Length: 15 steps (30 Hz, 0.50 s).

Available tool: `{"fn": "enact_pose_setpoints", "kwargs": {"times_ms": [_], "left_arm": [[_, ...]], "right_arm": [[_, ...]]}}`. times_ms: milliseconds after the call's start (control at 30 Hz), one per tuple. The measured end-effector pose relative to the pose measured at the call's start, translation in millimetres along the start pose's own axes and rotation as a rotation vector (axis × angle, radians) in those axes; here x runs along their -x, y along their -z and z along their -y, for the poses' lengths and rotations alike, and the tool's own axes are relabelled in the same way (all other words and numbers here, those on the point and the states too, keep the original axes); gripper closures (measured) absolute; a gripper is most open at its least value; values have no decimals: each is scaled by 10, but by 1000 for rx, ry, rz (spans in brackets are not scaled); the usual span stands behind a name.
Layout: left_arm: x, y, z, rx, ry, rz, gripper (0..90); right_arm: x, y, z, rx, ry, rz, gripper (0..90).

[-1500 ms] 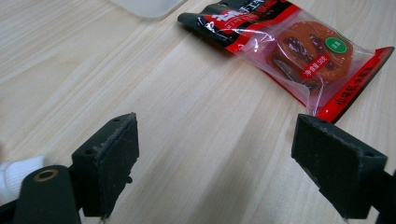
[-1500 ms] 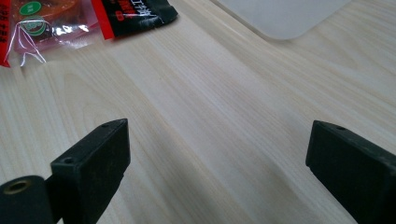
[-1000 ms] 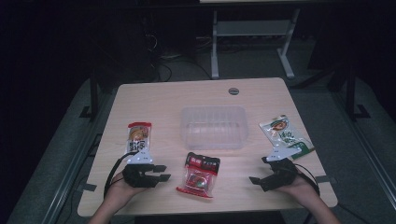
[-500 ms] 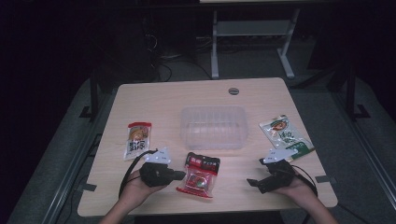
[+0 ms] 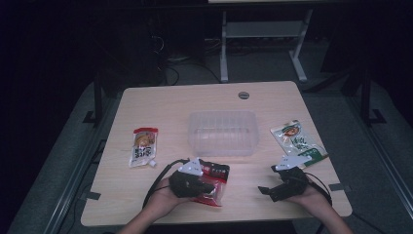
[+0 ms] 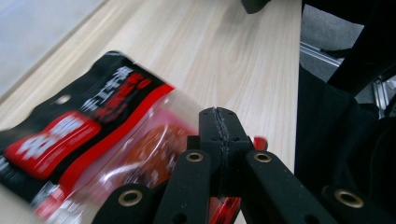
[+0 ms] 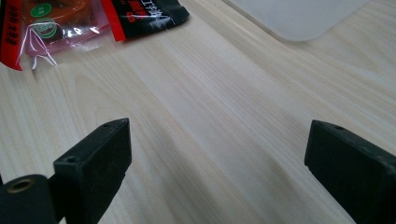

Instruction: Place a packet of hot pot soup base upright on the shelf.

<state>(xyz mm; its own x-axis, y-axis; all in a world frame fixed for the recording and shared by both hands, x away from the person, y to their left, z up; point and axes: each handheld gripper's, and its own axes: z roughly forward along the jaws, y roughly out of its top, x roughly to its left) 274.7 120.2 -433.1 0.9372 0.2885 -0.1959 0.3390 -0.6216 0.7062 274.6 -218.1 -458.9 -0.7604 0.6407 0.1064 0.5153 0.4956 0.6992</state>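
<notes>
Red-and-black plastic snack pouch (image 5: pixel 213 181) with white characters, too blurred to read, and a clear window showing reddish contents, lying at the near edge of the pale wood-grain bench (image 5: pixel 170 107); left tool (image 6: pixel 219 135) has just closed, jaws clamped together on the pouch's edge. Right tool (image 7: pixel 217 154) stands wide apart over bare bench. Empty clear plastic tub (image 5: pixel 222 132) sits mid-bench; dark room beyond.

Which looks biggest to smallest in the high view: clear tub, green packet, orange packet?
1. Clear plastic tub, plainly the largest.
2. Green snack packet.
3. Orange snack packet, close in size to the green one, so their order is unsure.
</notes>
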Motion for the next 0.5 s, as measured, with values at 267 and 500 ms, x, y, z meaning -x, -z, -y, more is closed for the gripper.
{"fn": "enact_pose_setpoints", "kwargs": {"times_ms": [267,500], "left_arm": [[89,-246,-29,-64,-18,29,896],[84,-264,4,-88,-17,23,896]], "right_arm": [[-9,1,-7,1,4,-4,70],[-13,2,3,2,7,-5,70]]}}
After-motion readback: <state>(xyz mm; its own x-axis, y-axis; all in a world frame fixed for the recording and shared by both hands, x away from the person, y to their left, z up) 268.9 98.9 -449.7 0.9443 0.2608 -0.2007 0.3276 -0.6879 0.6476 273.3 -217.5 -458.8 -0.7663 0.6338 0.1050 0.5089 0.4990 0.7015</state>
